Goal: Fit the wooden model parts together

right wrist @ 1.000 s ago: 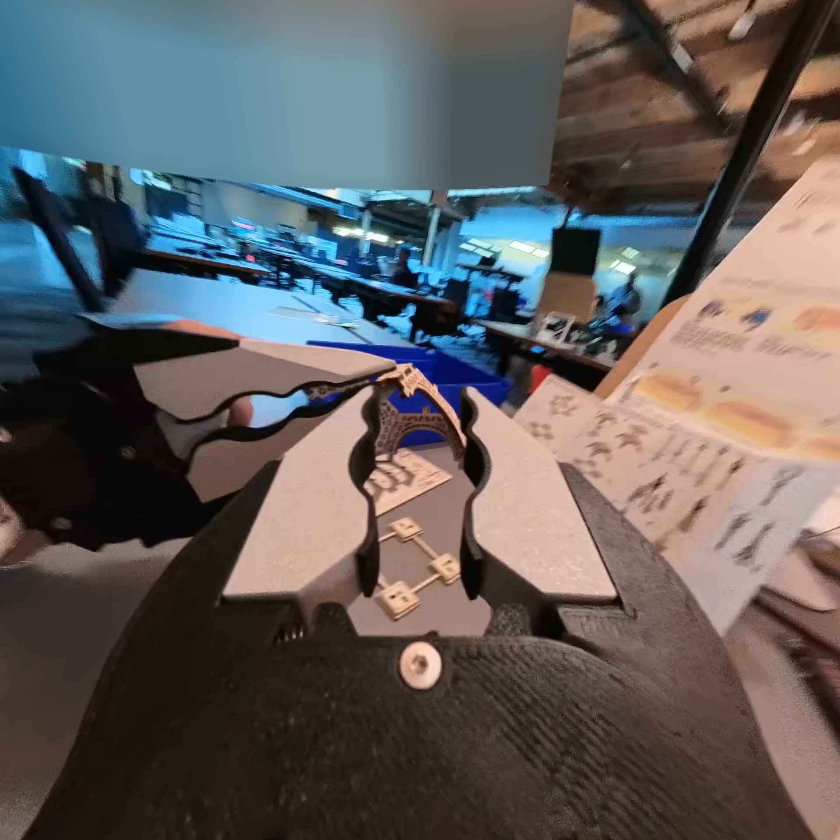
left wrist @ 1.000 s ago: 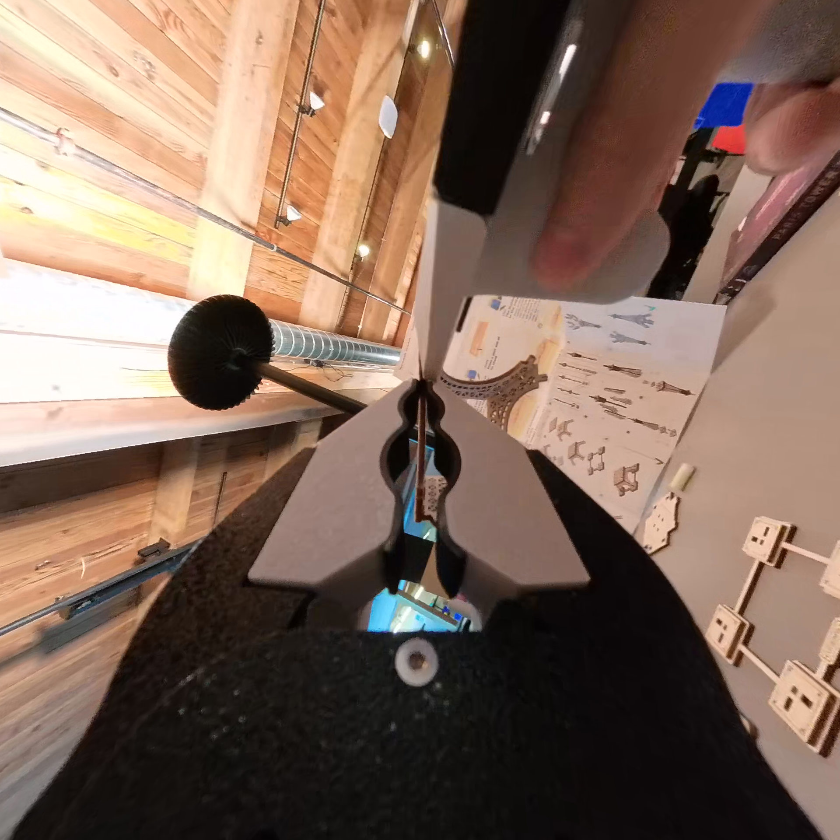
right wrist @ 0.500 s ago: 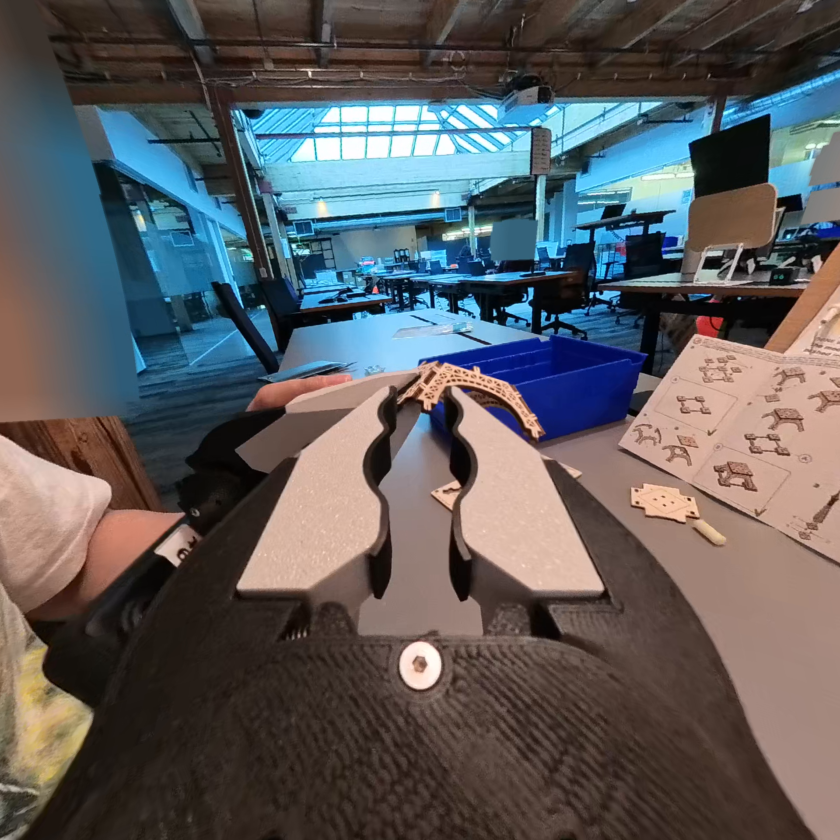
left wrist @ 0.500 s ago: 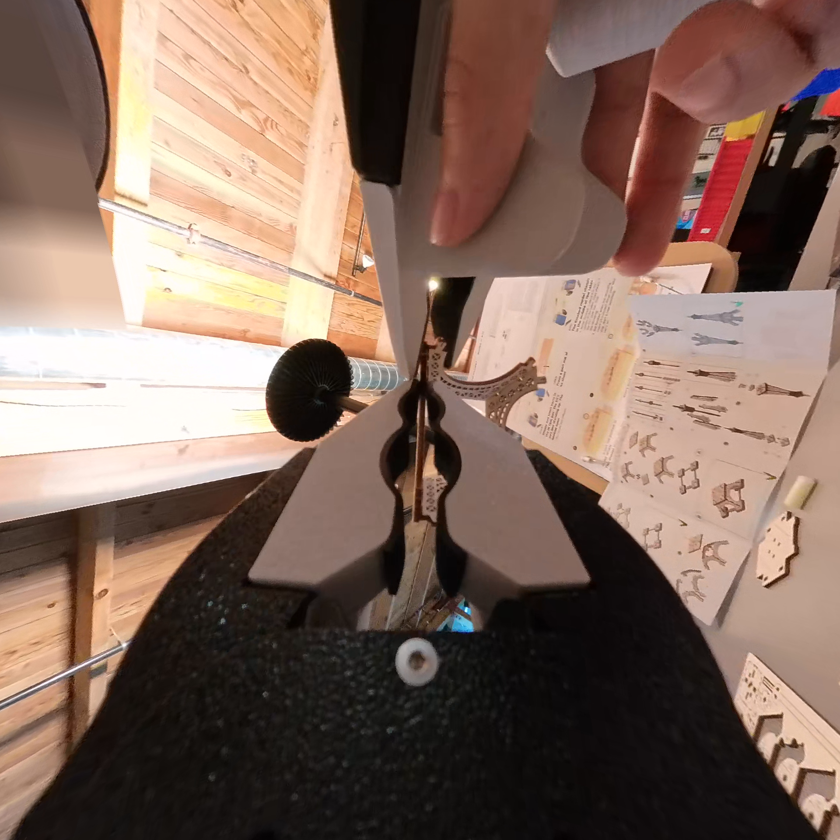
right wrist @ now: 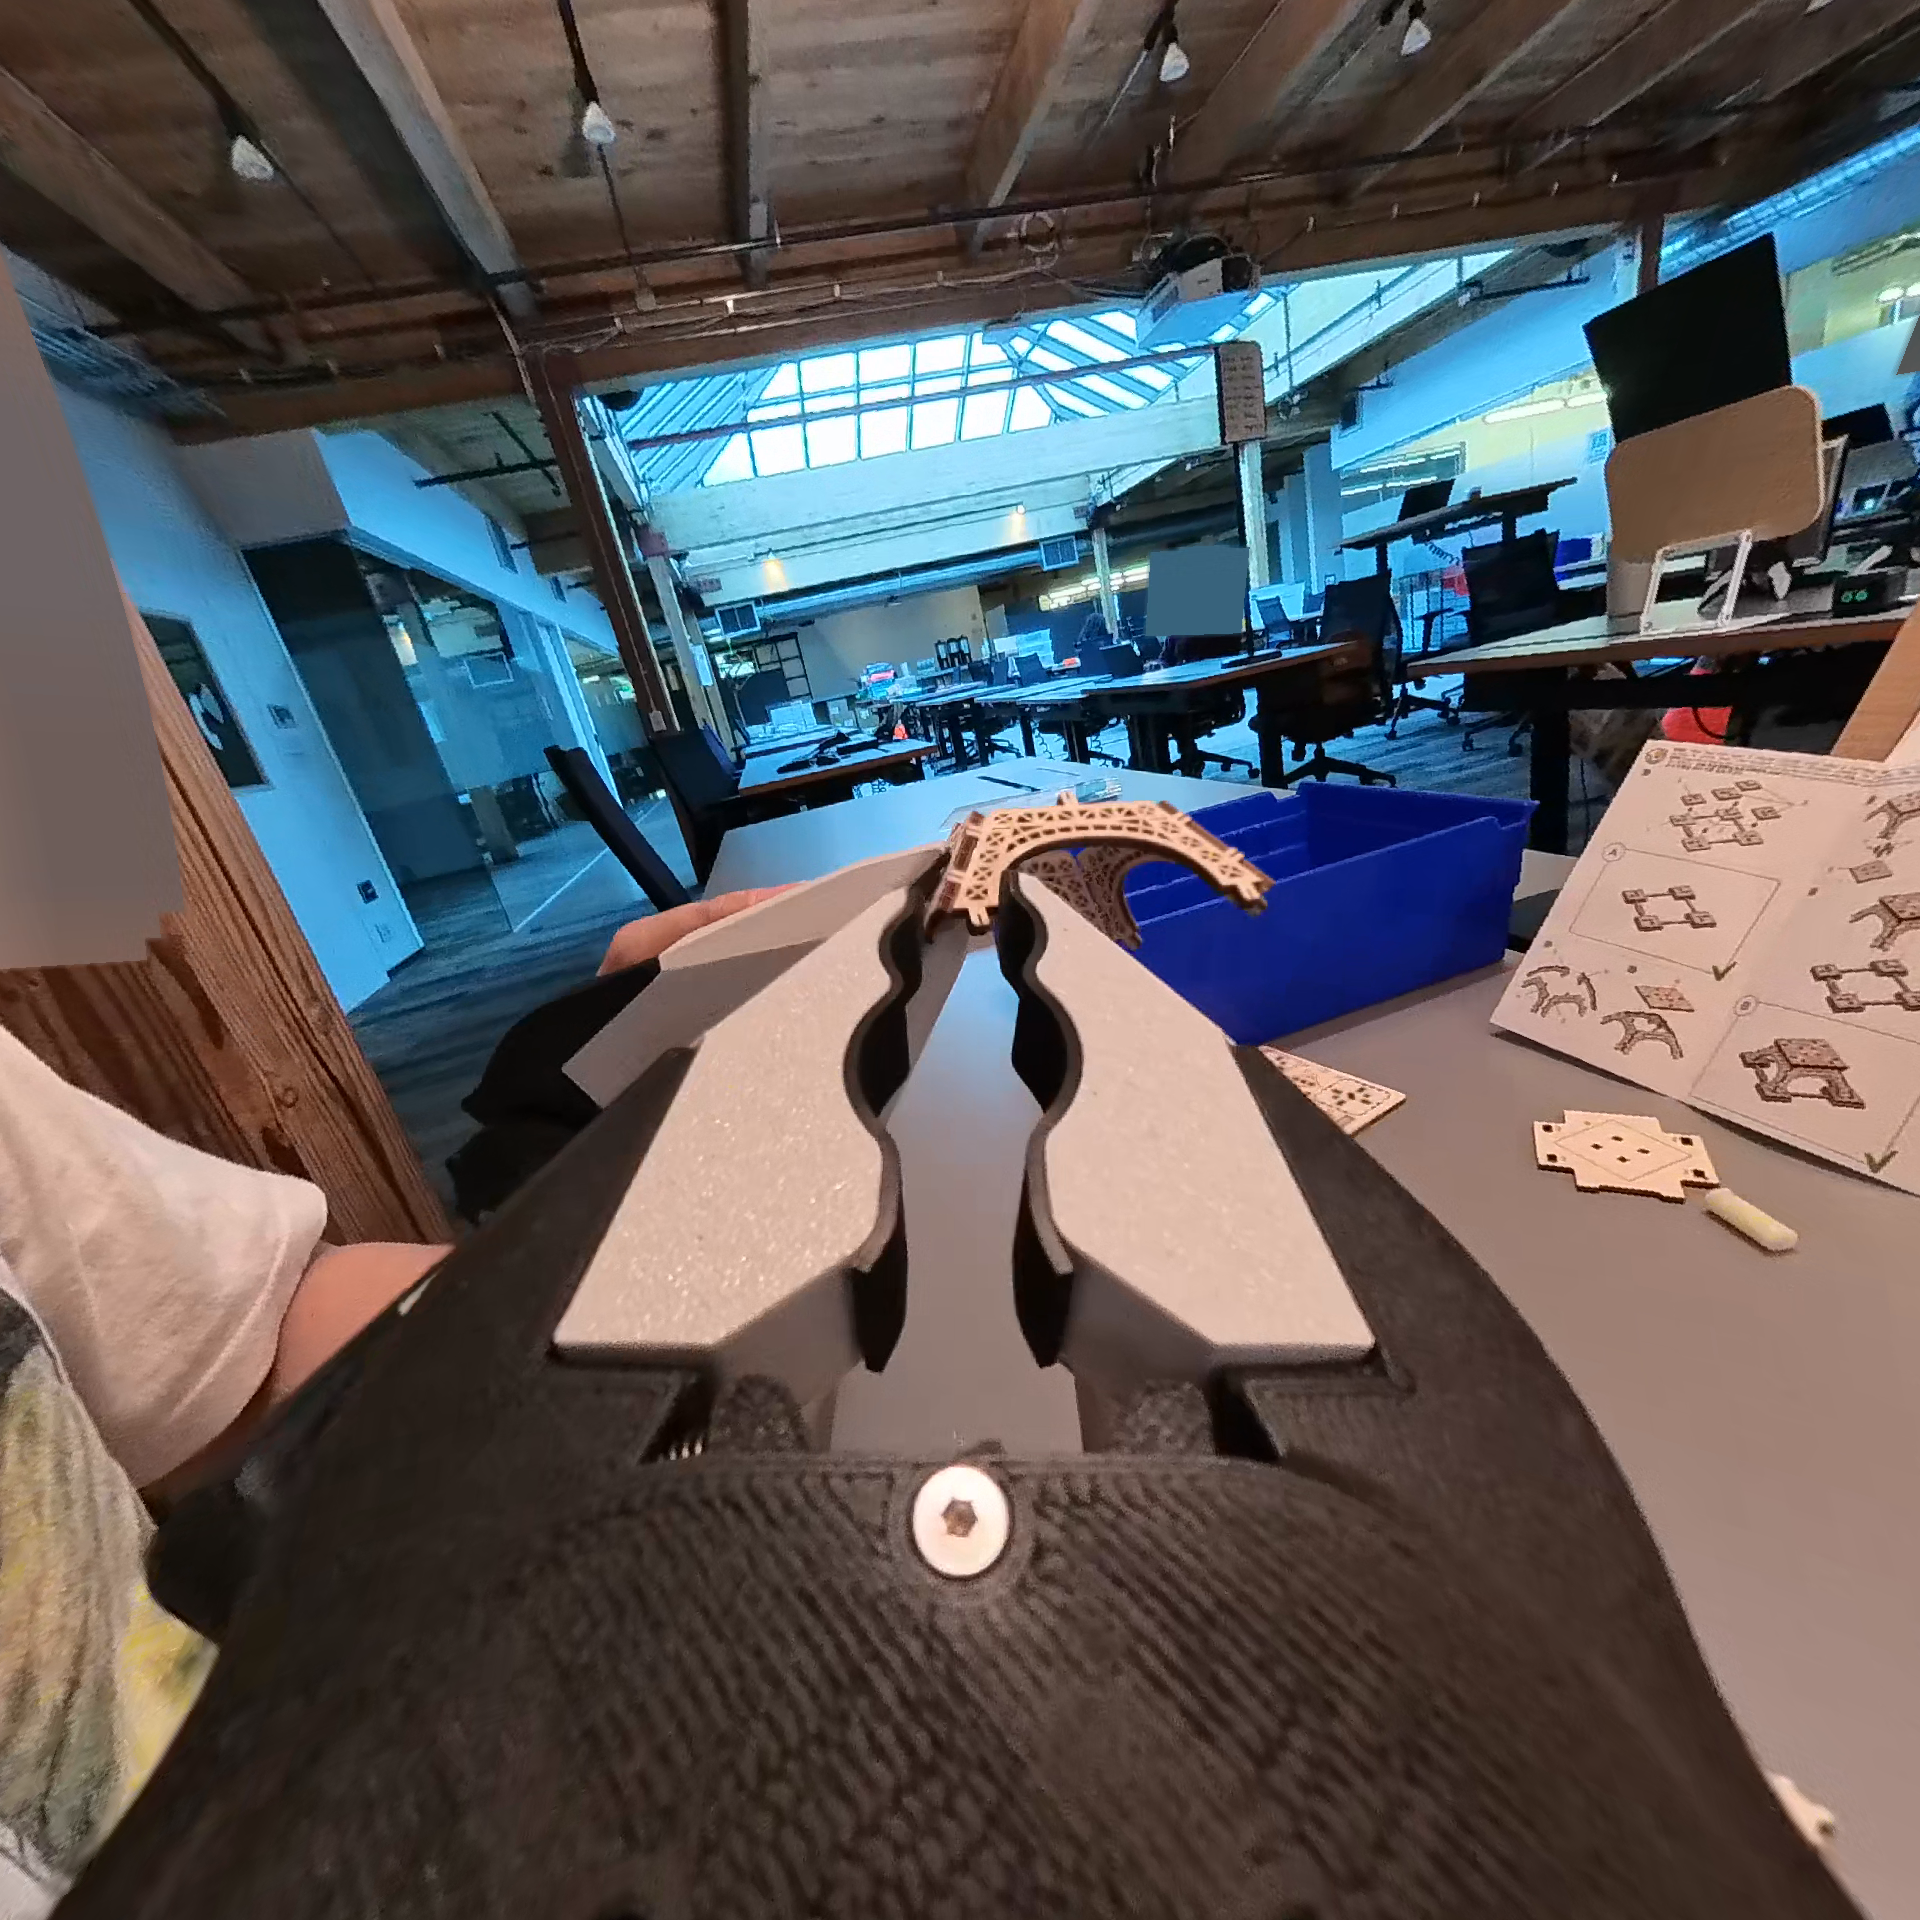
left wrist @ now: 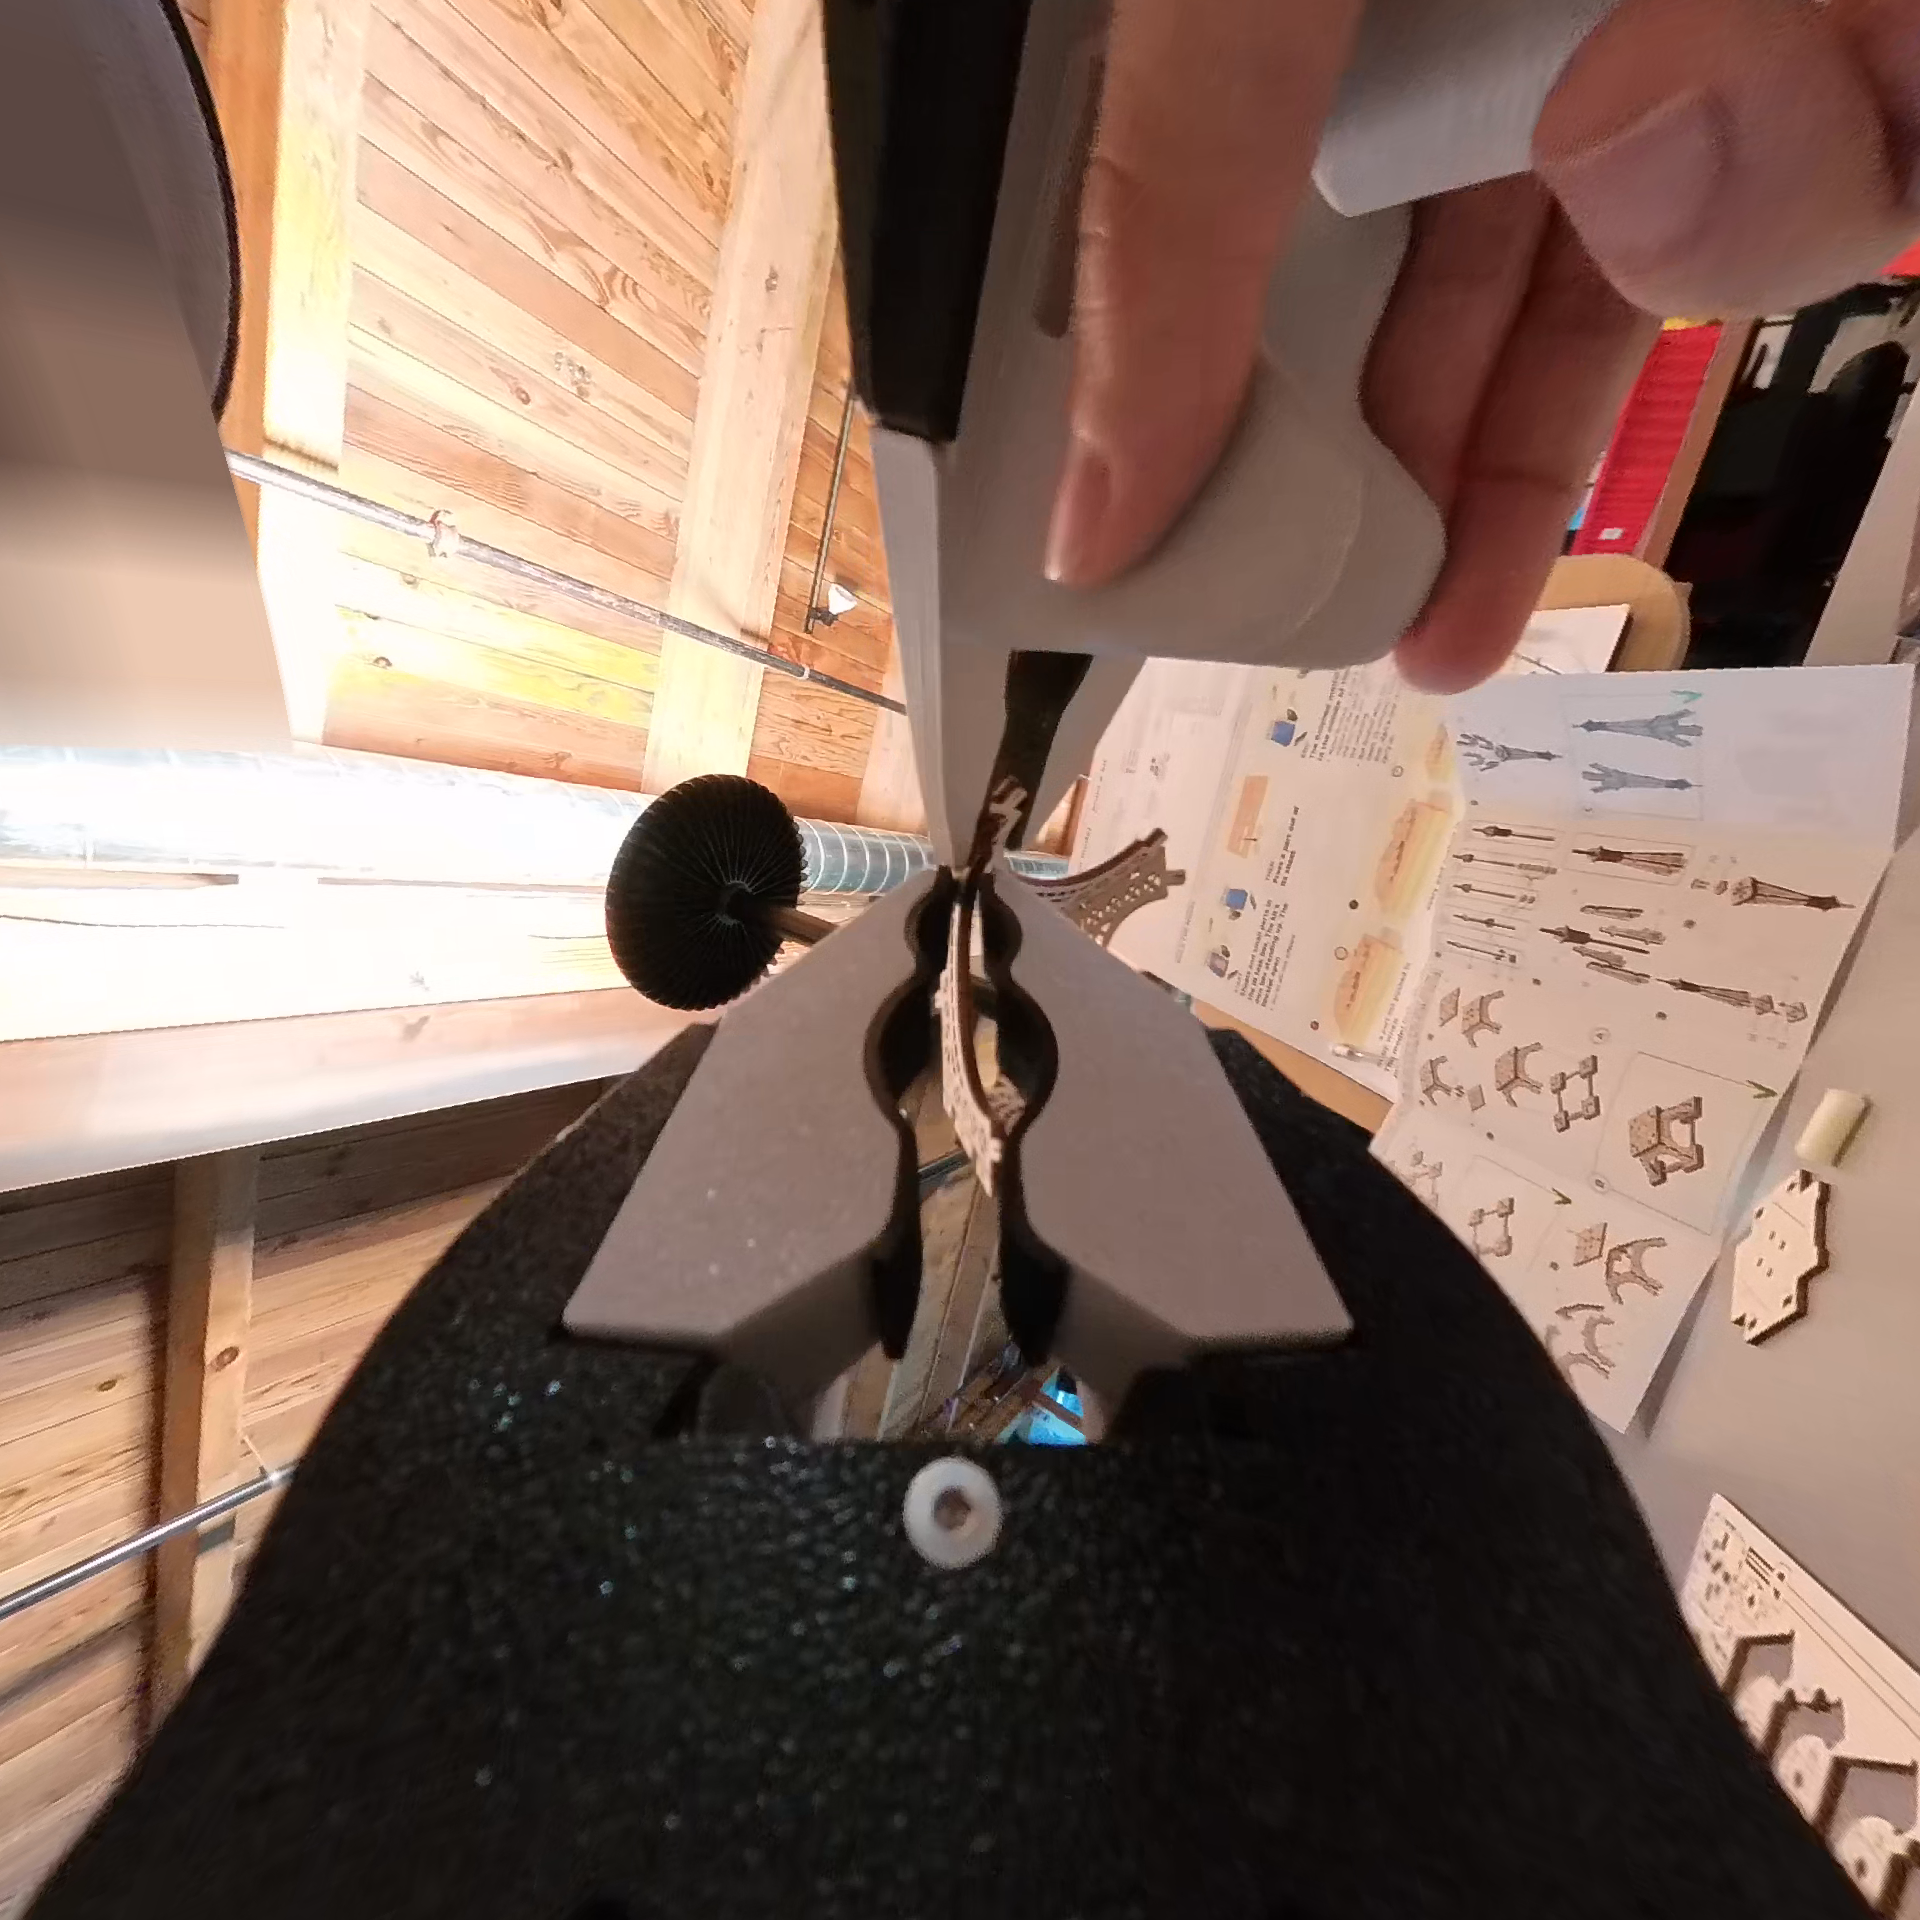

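In the left wrist view my left gripper is shut on a thin wooden lattice piece, seen edge-on between its fingers. My right gripper, held by a hand, comes down from above and meets it tip to tip. In the right wrist view my right gripper is shut on the near end of a wooden arch piece, which curves off to the right. A darker second arch shows just behind it. The left gripper's fingers reach in from the left to the same joint. The arch also shows in the left wrist view.
A blue bin stands behind the arch on the grey table. An instruction sheet lies at the right, with a flat wooden plate and a small white peg beside it. A wooden parts sheet lies lower right. Less than 4 cm separates the two grippers' tips. From either gripper's tips it is about 30 centimetres to the small white peg.
My right gripper, open around the arch a second ago, has closed onto its near end. Both grippers have tilted, so the views have swung. The left gripper has kept its grip.
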The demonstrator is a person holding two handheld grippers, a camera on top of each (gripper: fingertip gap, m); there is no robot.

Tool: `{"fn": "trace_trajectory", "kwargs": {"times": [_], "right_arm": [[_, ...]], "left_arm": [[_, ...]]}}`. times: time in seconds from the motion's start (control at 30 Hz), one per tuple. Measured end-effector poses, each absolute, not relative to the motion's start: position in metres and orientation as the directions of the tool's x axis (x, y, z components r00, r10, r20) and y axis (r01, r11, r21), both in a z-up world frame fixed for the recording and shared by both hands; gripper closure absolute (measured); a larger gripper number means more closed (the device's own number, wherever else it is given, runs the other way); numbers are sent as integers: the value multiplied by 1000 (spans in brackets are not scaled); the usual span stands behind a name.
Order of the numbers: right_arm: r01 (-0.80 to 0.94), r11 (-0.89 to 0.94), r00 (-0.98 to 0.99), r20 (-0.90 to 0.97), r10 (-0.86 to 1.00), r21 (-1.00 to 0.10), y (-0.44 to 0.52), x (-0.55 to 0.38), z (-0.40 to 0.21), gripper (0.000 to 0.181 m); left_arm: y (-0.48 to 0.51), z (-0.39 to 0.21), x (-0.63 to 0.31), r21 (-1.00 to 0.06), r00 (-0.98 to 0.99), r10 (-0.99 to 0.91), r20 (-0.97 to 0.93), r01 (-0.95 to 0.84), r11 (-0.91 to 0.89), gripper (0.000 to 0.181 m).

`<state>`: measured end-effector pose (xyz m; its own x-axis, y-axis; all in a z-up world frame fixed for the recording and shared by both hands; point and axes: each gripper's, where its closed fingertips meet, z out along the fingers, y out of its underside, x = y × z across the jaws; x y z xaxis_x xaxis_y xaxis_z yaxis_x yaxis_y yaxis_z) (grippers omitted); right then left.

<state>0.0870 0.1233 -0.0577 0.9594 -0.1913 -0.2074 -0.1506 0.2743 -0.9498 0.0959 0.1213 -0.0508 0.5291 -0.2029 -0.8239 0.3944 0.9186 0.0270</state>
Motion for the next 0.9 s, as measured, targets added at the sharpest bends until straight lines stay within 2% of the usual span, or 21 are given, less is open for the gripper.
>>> {"fn": "trace_trajectory", "kwargs": {"times": [0.13, 0.4, 0.63, 0.77, 0.83, 0.9], "right_arm": [[-104, 252, 973, -151, -174, -962, 121, 88, -59, 167], [39, 201, 964, -17, -266, -979, 122, 90, -61, 168], [70, 172, 959, 19, -282, -983, 120, 95, -66, 170], [138, 116, 945, 96, -313, -984, 115, 102, -69, 170], [164, 91, 943, 129, -307, -982, 112, 104, -71, 170], [173, 86, 952, 145, -270, -981, 109, 104, -73, 170]], "left_arm": [[119, -52, 97, 28, 518, -197, -833, 396, 918, 181], [118, -55, 98, 51, 527, -182, -830, 397, 916, 179], [116, -62, 102, 54, 490, -179, -853, 424, 904, 178], [104, -72, 100, 74, 405, -163, -900, 510, 857, 167], [107, -70, 102, 4, 340, -209, -917, 533, 846, 170], [112, -68, 106, -114, 211, -273, -939, 557, 823, 167]]}}
